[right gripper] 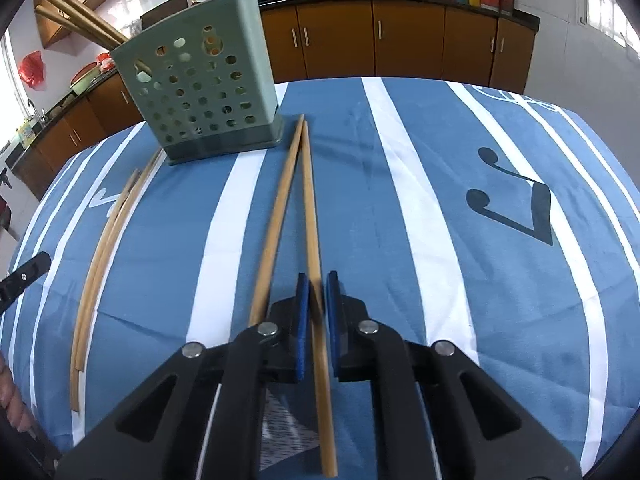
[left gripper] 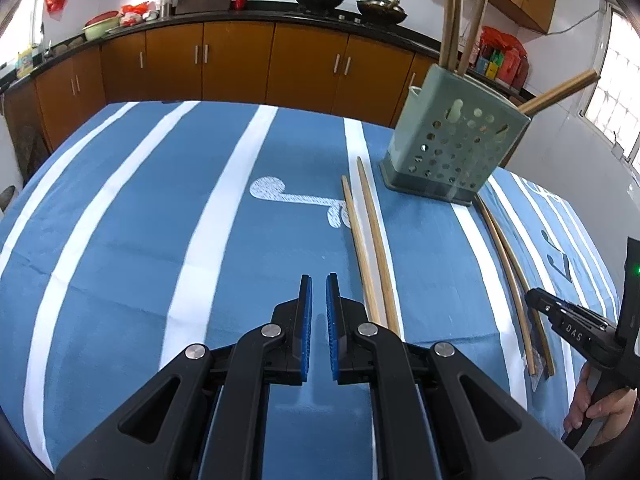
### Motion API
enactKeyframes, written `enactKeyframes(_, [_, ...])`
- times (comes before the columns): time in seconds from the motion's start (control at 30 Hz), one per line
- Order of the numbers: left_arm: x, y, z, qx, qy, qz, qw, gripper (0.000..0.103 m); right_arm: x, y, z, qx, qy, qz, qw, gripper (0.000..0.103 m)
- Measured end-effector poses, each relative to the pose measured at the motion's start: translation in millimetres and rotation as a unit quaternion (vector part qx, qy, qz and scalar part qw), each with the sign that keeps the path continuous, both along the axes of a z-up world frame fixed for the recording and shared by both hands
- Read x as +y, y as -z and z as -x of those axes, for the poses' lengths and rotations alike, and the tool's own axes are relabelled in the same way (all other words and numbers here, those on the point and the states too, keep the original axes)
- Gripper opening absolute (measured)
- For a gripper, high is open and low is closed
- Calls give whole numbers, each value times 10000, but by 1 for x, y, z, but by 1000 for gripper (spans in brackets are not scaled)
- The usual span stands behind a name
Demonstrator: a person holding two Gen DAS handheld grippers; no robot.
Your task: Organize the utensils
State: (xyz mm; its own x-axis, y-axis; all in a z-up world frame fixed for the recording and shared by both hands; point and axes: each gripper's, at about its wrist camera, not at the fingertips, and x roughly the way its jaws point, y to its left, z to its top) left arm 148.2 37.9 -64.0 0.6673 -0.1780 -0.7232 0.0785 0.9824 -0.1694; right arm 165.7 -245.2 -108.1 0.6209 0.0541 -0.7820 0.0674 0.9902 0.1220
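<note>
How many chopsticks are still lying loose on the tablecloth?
4. Two lie side by side left of the holder: and. One lies just right of it; another passes between the right gripper fingers.

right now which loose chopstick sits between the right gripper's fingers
The right one of the right-hand pair: it runs between the right gripper pads. Its partner passes outside.

both grippers (left gripper: 319,280) (right gripper: 318,280) level, jaws narrowly parted.

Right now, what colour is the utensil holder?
Pale green holder, with round holes; clearest in the right wrist view.
</note>
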Motion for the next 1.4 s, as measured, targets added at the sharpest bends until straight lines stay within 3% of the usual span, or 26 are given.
enactKeyframes(0.1, [-7, 5, 1, 70, 130, 17, 9999, 8, -6, 0, -1, -12, 266, 263, 9993, 8])
enactKeyframes(0.23, [-19, 10, 2, 156, 336, 1, 9993, 8, -35, 1, 0, -18, 767, -77, 9970, 8])
enactKeyframes(0.7, [-44, 22, 1, 366, 641, -15, 9973, 8, -36, 0, 0, -58, 646, 65, 9979, 8])
enactKeyframes(0.93, [-52, 25, 0, 371, 606, -263, 9971, 8, -35, 0, 0, -41, 621, 73, 9980, 8])
enactKeyframes(1.4, [-53, 26, 0, 355, 609, -344, 9969, 8, -34, 0, 0, -46, 560, 124, 9983, 8])
